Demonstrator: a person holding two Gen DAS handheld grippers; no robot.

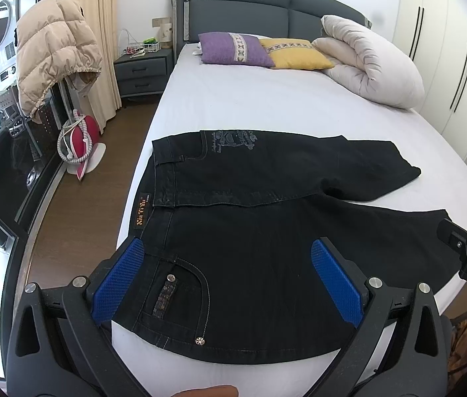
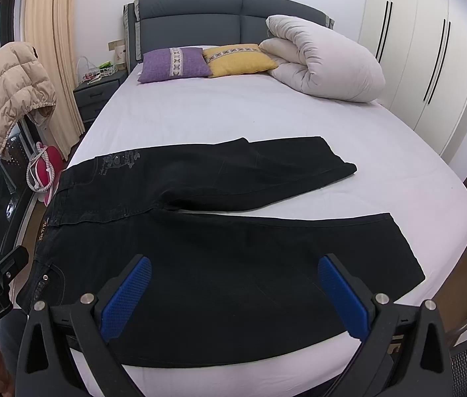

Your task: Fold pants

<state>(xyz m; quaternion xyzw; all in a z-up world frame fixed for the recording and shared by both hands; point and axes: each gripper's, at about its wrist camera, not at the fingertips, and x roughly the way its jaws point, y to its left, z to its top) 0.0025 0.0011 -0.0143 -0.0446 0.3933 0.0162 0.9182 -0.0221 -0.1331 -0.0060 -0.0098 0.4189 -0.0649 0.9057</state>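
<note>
so far nothing is folded: your black denim pants (image 1: 266,205) lie flat with legs splayed on the white-sheeted bed (image 1: 266,106), and your left gripper (image 1: 230,281) and right gripper (image 2: 233,297) hover spread wide, holding nothing.

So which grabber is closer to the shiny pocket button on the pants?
Left. The left gripper hangs right over the pocket button at the waist end, while the right gripper hangs further along the near leg.
</note>
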